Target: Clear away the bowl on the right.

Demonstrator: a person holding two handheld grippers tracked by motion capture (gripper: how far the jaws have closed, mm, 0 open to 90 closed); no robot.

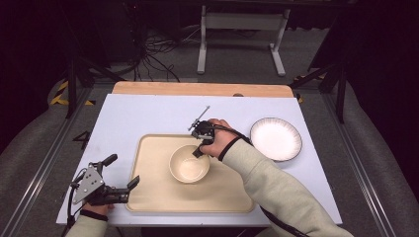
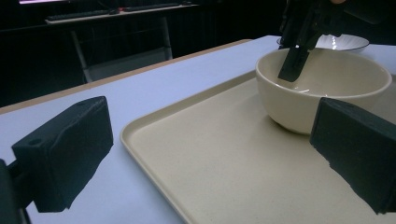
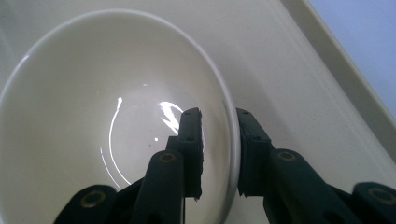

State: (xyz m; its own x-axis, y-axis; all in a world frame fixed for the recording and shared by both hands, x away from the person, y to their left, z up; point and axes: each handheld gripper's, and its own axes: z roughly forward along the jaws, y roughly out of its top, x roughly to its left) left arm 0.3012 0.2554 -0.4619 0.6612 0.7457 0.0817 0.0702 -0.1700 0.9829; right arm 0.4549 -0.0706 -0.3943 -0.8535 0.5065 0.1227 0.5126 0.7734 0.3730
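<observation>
the right gripper (image 3: pixel 218 154) straddles the rim of the cream bowl (image 1: pixel 189 164) on the beige tray (image 1: pixel 153 192), clenched on its wall apparently for lifting (the left gripper (image 1: pixel 123 174) waits released at the tray's near corner).

The cream bowl (image 1: pixel 189 164) sits upright and empty on my beige tray (image 1: pixel 157 197), its rim pinched between my right tongs (image 3: pixel 218 140).

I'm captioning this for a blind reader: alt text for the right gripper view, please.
The right gripper straddles the rim of a cream bowl, one finger inside, one outside. The bowl looks empty and sits on a beige tray.
</observation>
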